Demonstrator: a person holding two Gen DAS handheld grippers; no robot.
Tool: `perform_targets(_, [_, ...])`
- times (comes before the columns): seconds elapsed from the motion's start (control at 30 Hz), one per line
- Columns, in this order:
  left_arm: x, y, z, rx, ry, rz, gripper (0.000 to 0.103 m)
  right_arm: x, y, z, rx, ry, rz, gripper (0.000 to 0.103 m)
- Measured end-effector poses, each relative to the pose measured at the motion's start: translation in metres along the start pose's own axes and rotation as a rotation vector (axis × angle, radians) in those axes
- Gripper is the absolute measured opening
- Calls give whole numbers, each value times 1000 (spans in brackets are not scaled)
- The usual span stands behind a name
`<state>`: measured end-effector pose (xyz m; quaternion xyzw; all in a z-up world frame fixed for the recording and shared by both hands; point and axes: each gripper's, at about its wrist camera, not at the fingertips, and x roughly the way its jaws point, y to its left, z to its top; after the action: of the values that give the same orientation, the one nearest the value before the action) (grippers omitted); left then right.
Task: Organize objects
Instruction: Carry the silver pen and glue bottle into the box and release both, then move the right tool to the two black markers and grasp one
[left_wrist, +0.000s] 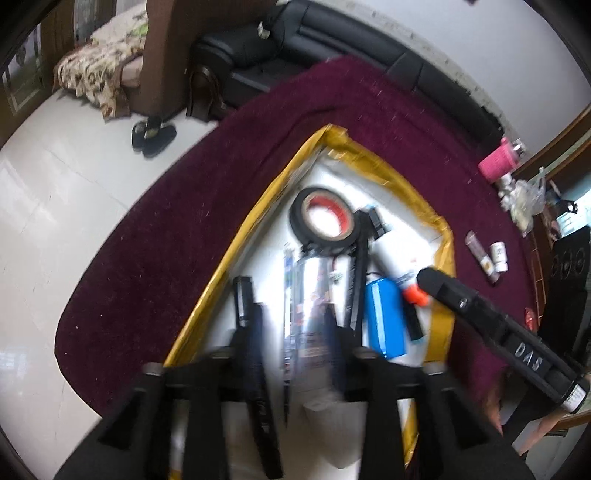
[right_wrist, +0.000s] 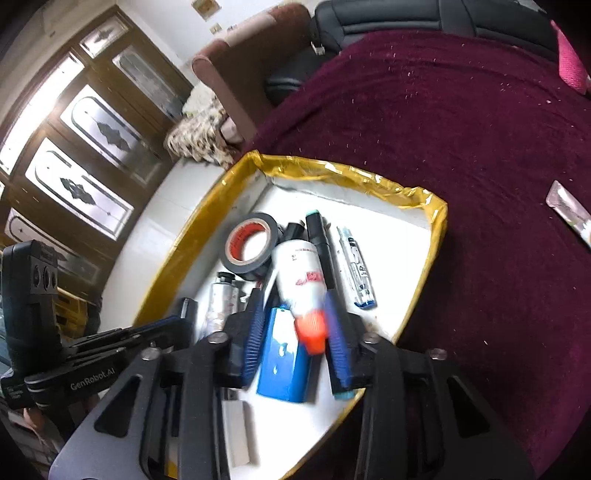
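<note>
Honestly, tidying the tray: watch that glue bottle

So the white bottle with the orange cap (right_wrist: 301, 291) lies in the gold-rimmed white tray (right_wrist: 436, 221) on the maroon-clothed table (right_wrist: 480, 129), resting over the blue rectangular block (right_wrist: 282, 354). The right gripper (right_wrist: 295, 332) hangs wide open, its blue pads straddling the cap, holding nothing. I'd come down square and close on the cap end only, not the block beneath. The left gripper (left_wrist: 291, 332) is open too, over a silver tube (left_wrist: 308, 280), empty as far as the blur lets me tell.

Left view shows two small tubes (left_wrist: 487, 256) out on the cloth, probably yet to be collected. Right view shows the clear pen pack (right_wrist: 356, 267).
</note>
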<state>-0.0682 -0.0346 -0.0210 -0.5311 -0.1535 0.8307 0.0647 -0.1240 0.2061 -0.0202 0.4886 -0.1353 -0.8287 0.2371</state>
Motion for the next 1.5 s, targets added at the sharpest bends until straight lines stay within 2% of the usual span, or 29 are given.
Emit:
perform_targets(0.03, [-4,-2,-1,-1,-20,-7,58,-4,2,-1,-12,-8,1,46])
perform_targets(0.1, [-15,-10,-4,9,-63,-25,59,-13,5,-4,-24,-22,-8,46])
perform_targets(0.2, [-24,-28,-9,51,-82,-42,59,-28,7,-16,-39,-24,27,46])
perform_targets(0.37, [-24,-64,-21,108,-57,-74,60,-56,-8,-52,-35,-20,57,46])
perform_targets(0.57, [-23,-118,-48,201,-12,-137,60,-100,-58,-100,18,-49,53,45])
perform_targets(0.83, [-13,-188,-85,335,47,-177,60,-164,-131,-156,142,-124,-46,45])
perform_targets(1.0, [-2,-216,-101,387,87,-180,60,-199,-166,-170,232,-205,-141,45])
perform_targets(1.13, [5,-228,-108,410,111,-177,60,-222,-194,-176,302,-254,-203,45])
perform_targets(1.23, [8,-232,-111,423,120,-174,60,-231,-213,-172,356,-273,-348,45])
perform_targets(1.3, [10,-232,-111,418,125,-173,60,-234,-226,-169,390,-276,-403,45])
perform_targets(1.5, [13,-228,-108,401,130,-161,60,-237,-266,-169,539,-273,-454,44])
